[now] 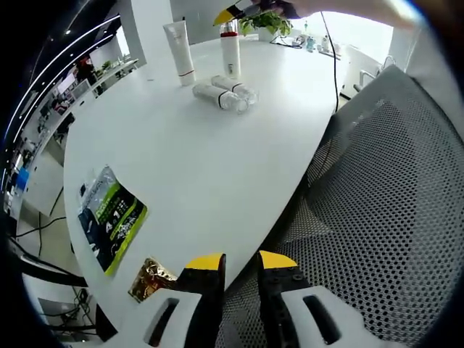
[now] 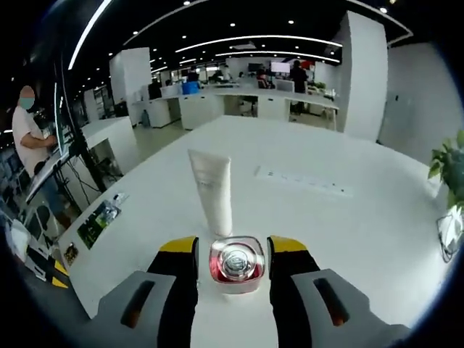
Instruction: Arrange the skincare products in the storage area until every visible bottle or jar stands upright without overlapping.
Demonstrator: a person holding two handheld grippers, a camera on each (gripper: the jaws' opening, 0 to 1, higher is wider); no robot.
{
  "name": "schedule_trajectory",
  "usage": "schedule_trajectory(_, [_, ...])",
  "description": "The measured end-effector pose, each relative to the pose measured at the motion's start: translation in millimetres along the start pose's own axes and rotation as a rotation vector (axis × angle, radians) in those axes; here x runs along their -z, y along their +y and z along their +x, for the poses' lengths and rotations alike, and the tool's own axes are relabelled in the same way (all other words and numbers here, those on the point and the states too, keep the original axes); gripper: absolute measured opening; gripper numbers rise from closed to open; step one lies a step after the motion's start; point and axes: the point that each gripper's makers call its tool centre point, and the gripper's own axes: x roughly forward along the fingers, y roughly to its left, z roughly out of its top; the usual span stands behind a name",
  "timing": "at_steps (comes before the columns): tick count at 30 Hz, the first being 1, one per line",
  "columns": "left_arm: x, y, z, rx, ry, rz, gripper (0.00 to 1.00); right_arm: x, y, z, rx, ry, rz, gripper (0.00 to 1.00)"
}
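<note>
On the white table, right tongs clamp an upright red-capped bottle; left tongs apart.

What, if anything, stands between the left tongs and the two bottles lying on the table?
Nothing visible: bare white table lies between the left tongs and the two lying bottles. The green packet sits off to the side.

We are looking across a white table into an open-plan office, where curved ceiling light strips are glowing above white counters. A grey mesh chair is standing beside the table, and daylight is pouring through windows.
</note>
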Motion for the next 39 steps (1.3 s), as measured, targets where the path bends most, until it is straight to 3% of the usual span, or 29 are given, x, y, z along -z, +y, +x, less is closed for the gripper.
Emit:
schedule_trajectory(3, [-0.2,0.1,0,-0.001,-0.001,0.000,0.18,-2.7,1,-4,-0.028,-0.027,-0.019,0.44])
schedule_trajectory(6, [0.1,0.0,0,0.000,0.001,0.001,0.18,2.8,0,-5,-0.094,-0.030,-0.013,0.52])
schedule_trajectory(9, [0.3,-0.4,0,0.002,0.002,0.001,0.18,9.7,7,-6,-0.203,-0.005,-0.026,0.52])
schedule_trajectory(11, [0.6,-1.0,1,0.005,0.005,0.002,0.18,7.8,3,-9,-0.223,-0.001,-0.138,0.51])
schedule_trajectory(17, [1.3,-1.6,1,0.009,0.009,0.002,0.18,4.1,8,-16,-0.379,0.050,-0.313,0.44])
schedule_trajectory(20, [2.0,-1.5,1,0.010,0.013,0.001,0.18,14.8,14,-18,-0.459,0.132,-0.375,0.40])
schedule_trajectory(25, [2.5,-1.4,1,0.010,0.016,-0.001,0.18,13.4,8,-12,-0.446,0.149,-0.502,0.40])
schedule_trajectory(31, [2.7,-1.6,1,0.010,0.019,-0.003,0.18,14.4,16,-13,-0.525,0.160,-0.569,0.34])
schedule_trajectory(39, [2.7,-1.0,1,0.008,0.019,-0.006,0.18,12.8,12,-11,-0.513,0.153,-0.541,0.28])
